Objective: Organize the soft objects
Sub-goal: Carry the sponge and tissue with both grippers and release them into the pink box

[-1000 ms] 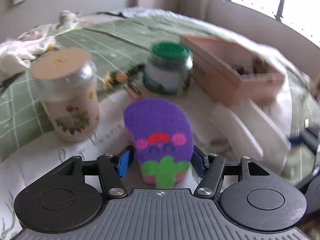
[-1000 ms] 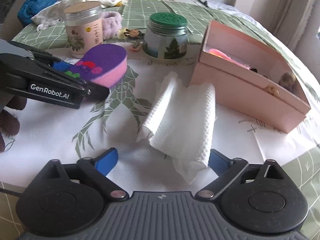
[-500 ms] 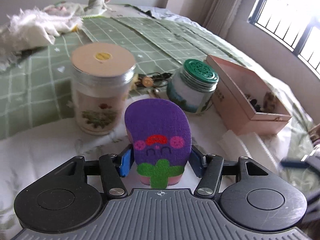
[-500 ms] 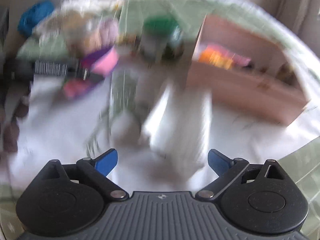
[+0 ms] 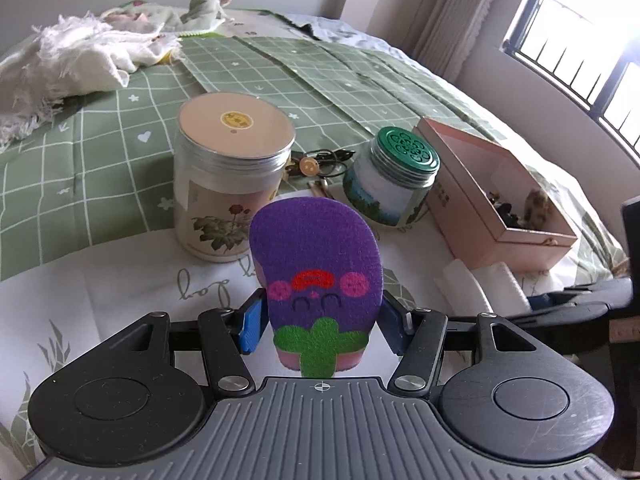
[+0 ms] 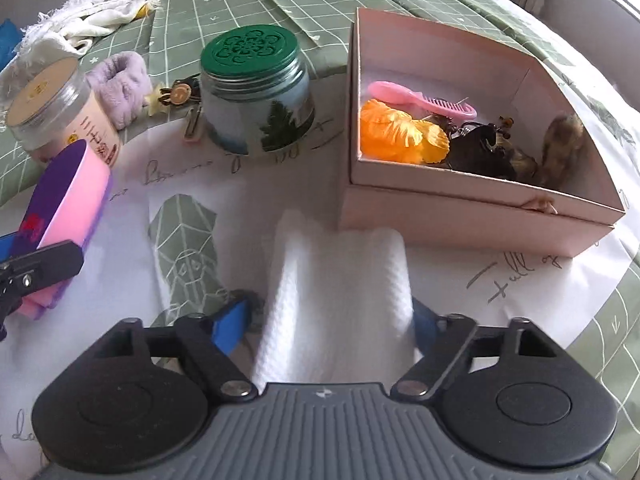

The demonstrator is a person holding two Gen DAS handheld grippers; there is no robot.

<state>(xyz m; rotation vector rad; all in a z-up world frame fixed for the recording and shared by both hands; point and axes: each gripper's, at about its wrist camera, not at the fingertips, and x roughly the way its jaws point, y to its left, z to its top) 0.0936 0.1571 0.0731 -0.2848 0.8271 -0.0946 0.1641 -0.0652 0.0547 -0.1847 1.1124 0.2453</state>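
Left wrist: sponge point(image 5: 316, 276) lengthwise, pointing forward

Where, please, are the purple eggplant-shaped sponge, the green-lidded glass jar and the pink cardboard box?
purple eggplant-shaped sponge point(image 5: 316, 256), left wrist view, purple face.
green-lidded glass jar point(image 6: 256, 120), right wrist view, glass side.
pink cardboard box point(image 6: 460, 210), right wrist view, front wall.

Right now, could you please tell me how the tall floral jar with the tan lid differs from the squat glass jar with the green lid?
The tall floral jar has a flat tan lid; the squat glass jar has an embossed green one. The floral jar is taller, with flowers; the green-lidded shows trees. Both stand upright, closed.
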